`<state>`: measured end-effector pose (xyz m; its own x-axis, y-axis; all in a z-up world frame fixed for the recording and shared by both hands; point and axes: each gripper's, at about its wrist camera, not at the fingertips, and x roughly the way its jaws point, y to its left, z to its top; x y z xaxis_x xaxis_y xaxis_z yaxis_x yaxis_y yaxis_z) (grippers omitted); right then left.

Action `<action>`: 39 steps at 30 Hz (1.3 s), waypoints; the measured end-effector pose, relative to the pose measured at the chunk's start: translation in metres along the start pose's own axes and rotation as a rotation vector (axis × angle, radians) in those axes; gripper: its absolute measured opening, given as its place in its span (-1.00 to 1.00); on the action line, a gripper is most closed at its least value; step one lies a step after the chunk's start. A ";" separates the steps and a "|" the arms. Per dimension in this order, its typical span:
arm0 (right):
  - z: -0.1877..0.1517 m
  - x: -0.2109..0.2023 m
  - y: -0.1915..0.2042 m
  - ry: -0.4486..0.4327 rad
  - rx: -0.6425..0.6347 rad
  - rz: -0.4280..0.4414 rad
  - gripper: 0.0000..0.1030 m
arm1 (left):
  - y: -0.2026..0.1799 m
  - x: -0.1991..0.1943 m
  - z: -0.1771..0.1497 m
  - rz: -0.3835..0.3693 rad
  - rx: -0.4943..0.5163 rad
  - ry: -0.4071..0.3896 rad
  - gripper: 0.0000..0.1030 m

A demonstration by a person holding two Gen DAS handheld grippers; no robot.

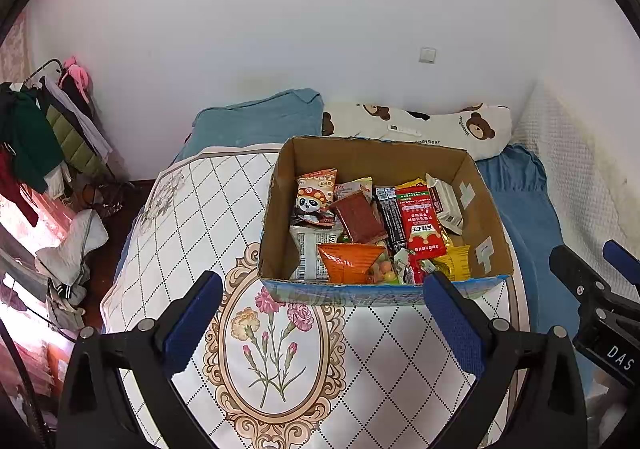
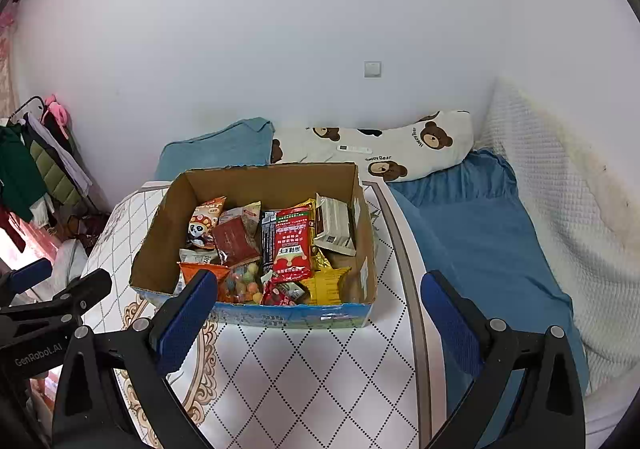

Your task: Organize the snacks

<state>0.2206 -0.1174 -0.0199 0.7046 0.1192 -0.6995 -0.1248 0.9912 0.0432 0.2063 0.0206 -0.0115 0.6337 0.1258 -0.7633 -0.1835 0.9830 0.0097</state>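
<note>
An open cardboard box stands on a table with a patterned cloth. It holds several snack packets: a panda bag, a dark red packet, a red sachet, an orange bag, a yellow packet and a white packet. My left gripper hovers open just in front of the box. My right gripper is open too, near the box's front right corner. Neither holds anything.
Beyond the table lie a teal pillow, a bear-print pillow and a blue sheet. A clothes rack stands at the left. White wall behind.
</note>
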 end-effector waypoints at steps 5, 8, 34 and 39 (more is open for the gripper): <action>0.000 0.000 0.001 0.001 0.000 0.000 1.00 | 0.000 0.000 0.000 0.001 0.001 0.000 0.99; 0.000 0.000 0.001 0.002 0.003 0.000 1.00 | 0.000 0.001 0.000 0.000 0.000 -0.001 0.99; -0.005 0.009 0.014 0.021 -0.022 0.026 1.00 | 0.009 0.005 -0.004 0.016 -0.005 0.017 0.99; -0.005 0.010 0.014 0.021 -0.020 0.027 1.00 | 0.009 0.005 -0.004 0.012 -0.006 0.017 0.99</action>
<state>0.2221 -0.1029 -0.0301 0.6857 0.1446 -0.7133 -0.1577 0.9863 0.0484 0.2051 0.0294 -0.0179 0.6184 0.1355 -0.7741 -0.1958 0.9805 0.0152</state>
